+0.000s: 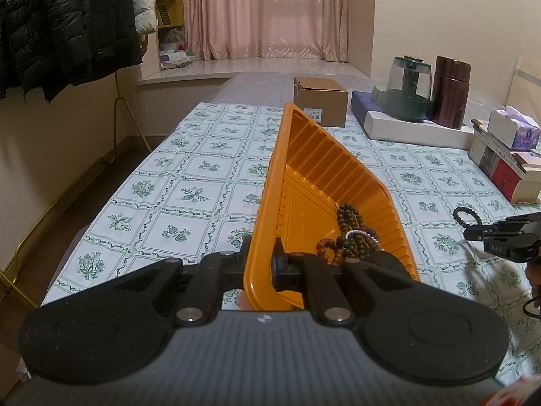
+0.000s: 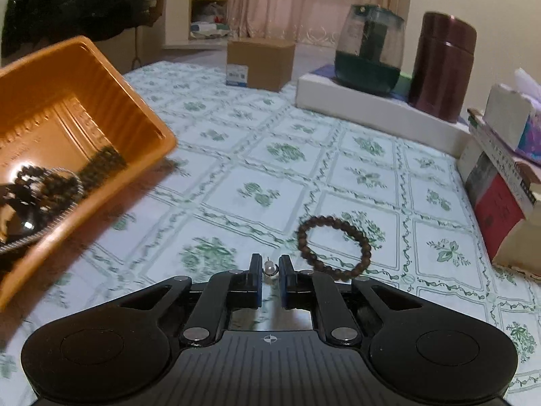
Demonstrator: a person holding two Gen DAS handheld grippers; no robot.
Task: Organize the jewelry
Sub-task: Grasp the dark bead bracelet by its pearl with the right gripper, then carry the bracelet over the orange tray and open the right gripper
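Right wrist view, right tongs [image 2: 270, 272] nipping pearl earring [image 2: 269, 267], left wrist view, left tongs [image 1: 261, 264] clamping orange tray [image 1: 270, 182] wall

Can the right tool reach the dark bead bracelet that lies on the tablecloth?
Probably yes: the bracelet lies uncovered just beyond the right tool, nothing between them. But a small pearl earring sits between its fingers now.

Bare tablecloth [image 2: 257, 155] mid-table between tilted orange tray [image 2: 84, 108] and stacked books [image 2: 497, 203].
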